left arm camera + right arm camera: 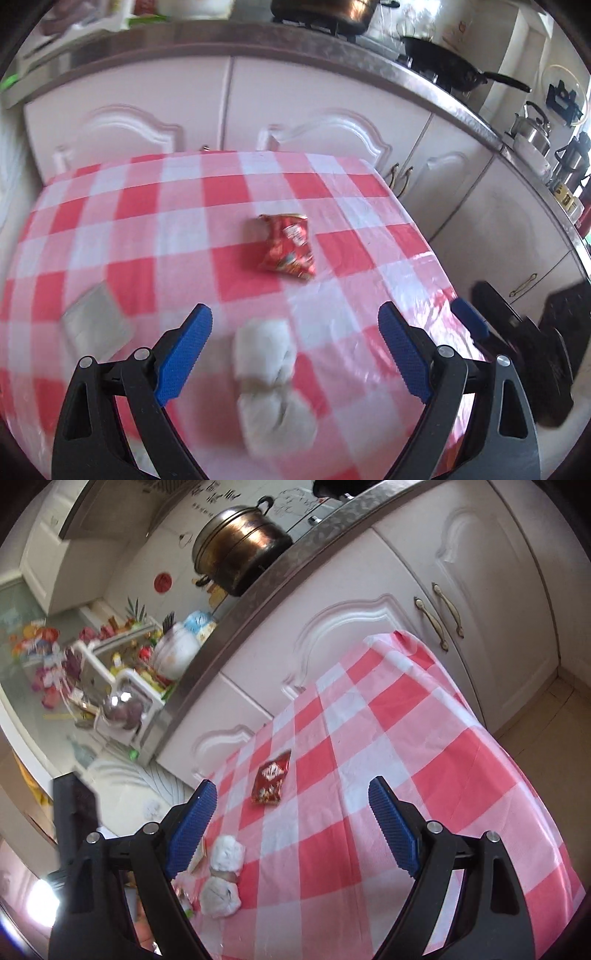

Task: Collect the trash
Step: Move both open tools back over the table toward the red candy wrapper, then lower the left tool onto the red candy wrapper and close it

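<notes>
Hovering over the table (122,206) with its red-and-white checked cloth, the left gripper (295,350) has its blue-padded jaws spread wide with nothing pinched, and the right gripper (291,827) is gaping just the same, empty too. Crumpled red snack wrapper (288,245) lies around mid-table, towards the far edge by the cabinets (317,110). Two wadded white tissues (271,384) sit touching each other near the front edge, and a flat clear packet (96,325) lies off towards the left edge.
</notes>
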Motion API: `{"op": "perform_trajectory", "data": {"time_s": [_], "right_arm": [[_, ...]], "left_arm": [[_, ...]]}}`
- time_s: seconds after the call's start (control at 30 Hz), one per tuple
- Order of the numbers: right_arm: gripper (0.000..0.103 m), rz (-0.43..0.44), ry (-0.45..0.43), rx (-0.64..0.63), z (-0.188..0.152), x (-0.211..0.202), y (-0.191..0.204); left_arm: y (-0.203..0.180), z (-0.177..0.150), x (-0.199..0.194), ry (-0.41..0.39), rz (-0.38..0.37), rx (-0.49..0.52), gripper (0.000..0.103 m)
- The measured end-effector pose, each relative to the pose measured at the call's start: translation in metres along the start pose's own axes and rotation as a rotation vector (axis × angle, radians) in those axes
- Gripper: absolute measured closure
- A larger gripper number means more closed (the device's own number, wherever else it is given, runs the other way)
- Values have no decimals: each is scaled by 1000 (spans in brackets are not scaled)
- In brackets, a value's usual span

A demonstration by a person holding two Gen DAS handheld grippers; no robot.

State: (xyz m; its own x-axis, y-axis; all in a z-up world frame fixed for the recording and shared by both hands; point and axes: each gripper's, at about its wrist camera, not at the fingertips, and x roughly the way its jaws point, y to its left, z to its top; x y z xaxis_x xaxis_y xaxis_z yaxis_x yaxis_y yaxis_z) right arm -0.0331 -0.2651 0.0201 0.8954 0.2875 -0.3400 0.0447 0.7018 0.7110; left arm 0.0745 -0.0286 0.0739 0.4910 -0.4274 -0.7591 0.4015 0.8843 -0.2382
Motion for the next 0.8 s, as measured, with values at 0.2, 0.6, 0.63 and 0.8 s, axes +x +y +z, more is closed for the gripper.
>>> {"op": "perform_trajectory", "data": {"time_s": [0.2,0.6,0.63,0.8], "right_arm": [[15,41,-36,72,9,-4,-17],[15,86,-17,121,13,0,-26],[15,88,-19,127,13,0,-27],[15,88,-13,135,13,1,-28]], "left_arm": [[-7,28,50,76,41,31,12],[-7,51,109,201,117,73,12],[-8,52,110,203,119,82,12],[-11,54,114,208,139,106,13]]}}
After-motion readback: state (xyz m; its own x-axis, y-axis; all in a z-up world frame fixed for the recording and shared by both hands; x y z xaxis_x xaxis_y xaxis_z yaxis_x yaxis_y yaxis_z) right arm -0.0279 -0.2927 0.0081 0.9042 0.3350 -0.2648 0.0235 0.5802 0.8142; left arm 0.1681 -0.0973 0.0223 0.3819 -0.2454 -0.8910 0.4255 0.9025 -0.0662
